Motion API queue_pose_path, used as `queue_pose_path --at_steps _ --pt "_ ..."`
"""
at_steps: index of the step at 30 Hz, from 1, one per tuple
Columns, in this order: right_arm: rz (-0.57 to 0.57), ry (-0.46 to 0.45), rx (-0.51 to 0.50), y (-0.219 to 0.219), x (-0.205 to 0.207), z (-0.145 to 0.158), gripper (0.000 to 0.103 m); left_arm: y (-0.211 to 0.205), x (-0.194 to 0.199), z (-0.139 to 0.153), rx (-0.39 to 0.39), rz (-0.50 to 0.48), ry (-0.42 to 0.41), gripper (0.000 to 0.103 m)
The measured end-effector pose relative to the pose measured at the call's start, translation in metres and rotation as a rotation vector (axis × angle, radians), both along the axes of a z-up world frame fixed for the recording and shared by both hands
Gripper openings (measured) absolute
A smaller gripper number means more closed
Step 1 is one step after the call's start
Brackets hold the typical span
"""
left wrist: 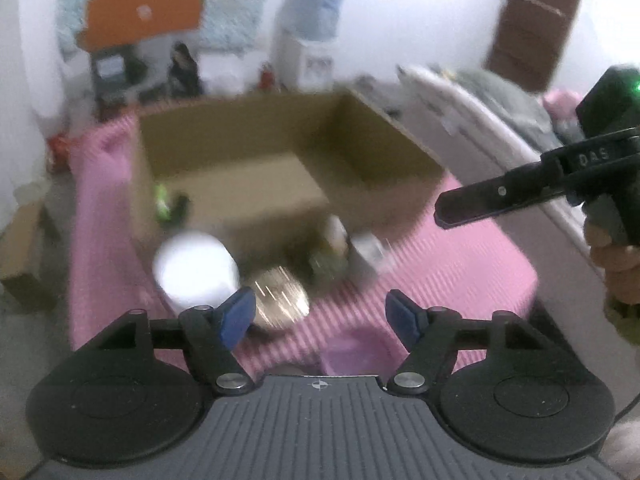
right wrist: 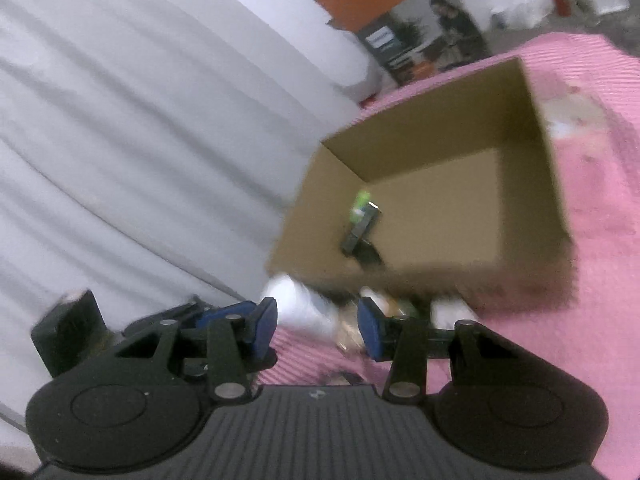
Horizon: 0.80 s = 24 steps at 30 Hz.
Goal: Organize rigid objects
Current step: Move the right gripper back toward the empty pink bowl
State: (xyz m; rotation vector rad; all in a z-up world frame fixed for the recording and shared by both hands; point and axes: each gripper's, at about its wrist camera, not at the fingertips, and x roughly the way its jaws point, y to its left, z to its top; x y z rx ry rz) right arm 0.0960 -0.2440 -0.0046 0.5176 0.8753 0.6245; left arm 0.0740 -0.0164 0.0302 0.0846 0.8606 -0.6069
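An open cardboard box [left wrist: 384, 148] [right wrist: 532, 128] stands on a pink ribbed mat [left wrist: 460, 272] [right wrist: 600, 208]. Inside it lie a green item [right wrist: 362, 200] and a black item [right wrist: 360, 232]. In front of the box sit a white cylinder [left wrist: 196, 268], a round gold tin [left wrist: 280, 300], a dark greenish bottle [left wrist: 328, 260] and a whitish object [left wrist: 368, 248], all blurred. My left gripper [left wrist: 320, 318] is open just short of the tin, with nothing between its blue pads. My right gripper [right wrist: 318, 330] [left wrist: 444, 210] is open and empty, held at the right above the mat.
A white sheeted bed [right wrist: 140, 140] runs along one side of the mat. A pale pink object [left wrist: 352, 352] lies near the mat's front edge. A small cardboard box [left wrist: 24, 256] is on the floor at left. A person [left wrist: 184, 68] sits far back, near a water dispenser [left wrist: 312, 40].
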Motion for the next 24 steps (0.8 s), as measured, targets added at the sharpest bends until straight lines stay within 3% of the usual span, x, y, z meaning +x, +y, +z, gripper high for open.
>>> queue_pose_path --at_steps 2,6,9,14,24 --pt "-0.013 0.016 -0.057 0.003 -0.016 -0.012 0.047 -0.010 -0.007 -0.016 0.021 -0.029 0.042 0.072" --pt "-0.016 0.064 -0.139 0.016 -0.026 -0.039 0.047 -0.021 -0.016 -0.041 -0.010 -0.072 0.131 0.072" --pt "-0.010 0.087 -0.174 0.026 -0.022 -0.056 0.046 -0.029 -0.021 -0.053 0.030 -0.085 0.132 0.072" --pt "0.015 0.064 -0.253 0.040 -0.020 -0.068 0.037 -0.042 -0.023 -0.067 0.094 -0.091 0.130 0.072" --pt "0.078 0.038 -0.399 0.063 -0.005 -0.092 0.010 -0.052 -0.023 -0.086 0.127 -0.103 0.115 0.072"
